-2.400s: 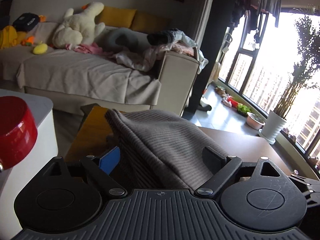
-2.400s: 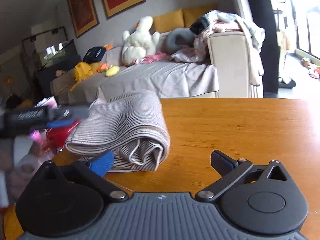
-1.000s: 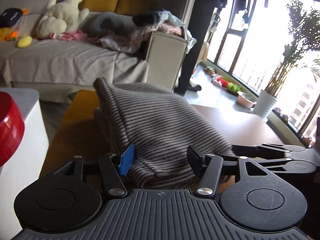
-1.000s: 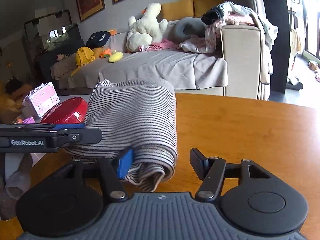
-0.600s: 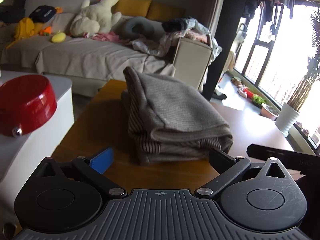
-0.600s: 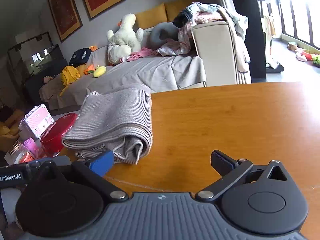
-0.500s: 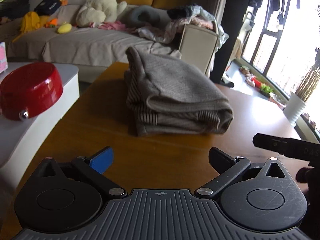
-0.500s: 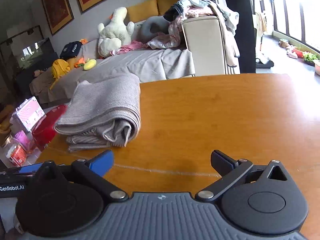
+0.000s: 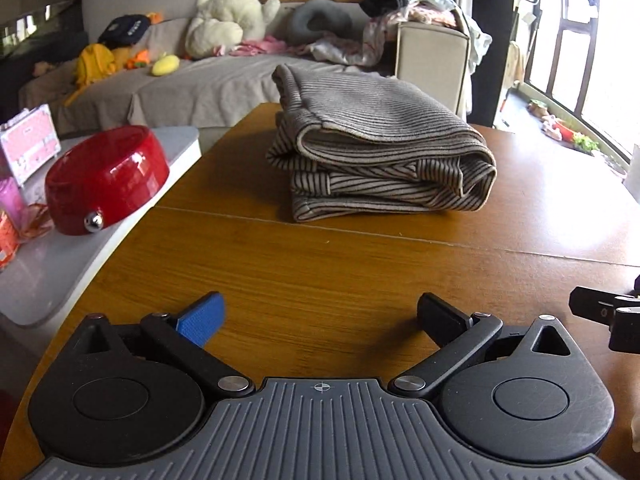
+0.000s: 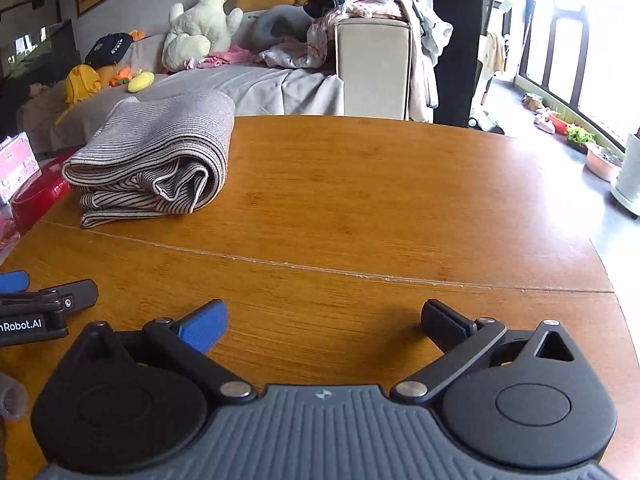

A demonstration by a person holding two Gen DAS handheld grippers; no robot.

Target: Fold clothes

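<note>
A folded striped grey-and-dark garment (image 9: 380, 152) lies in a thick stack on the far part of the wooden table (image 9: 340, 280); the right wrist view has the garment (image 10: 156, 160) at the table's far left. My left gripper (image 9: 320, 316) hovers open over bare wood well short of the stack, nothing between its fingers. My right gripper (image 10: 324, 320) is likewise open and empty over the wood, to the right of the stack. Each view catches the other gripper at its edge: the right one (image 9: 608, 316), the left one (image 10: 40, 308).
A red bowl (image 9: 104, 180) and a pink case (image 9: 28, 144) sit on a white side table (image 9: 80, 264) to the left. Behind the table stands a sofa (image 9: 224, 80) with a plush toy (image 9: 228, 24) and piled clothes (image 10: 360, 4). Windows and potted plants are at the right.
Both grippers opened wide, let go of the folded garment and drew back from it toward the near side of the table. The stack now rests alone on the wood.
</note>
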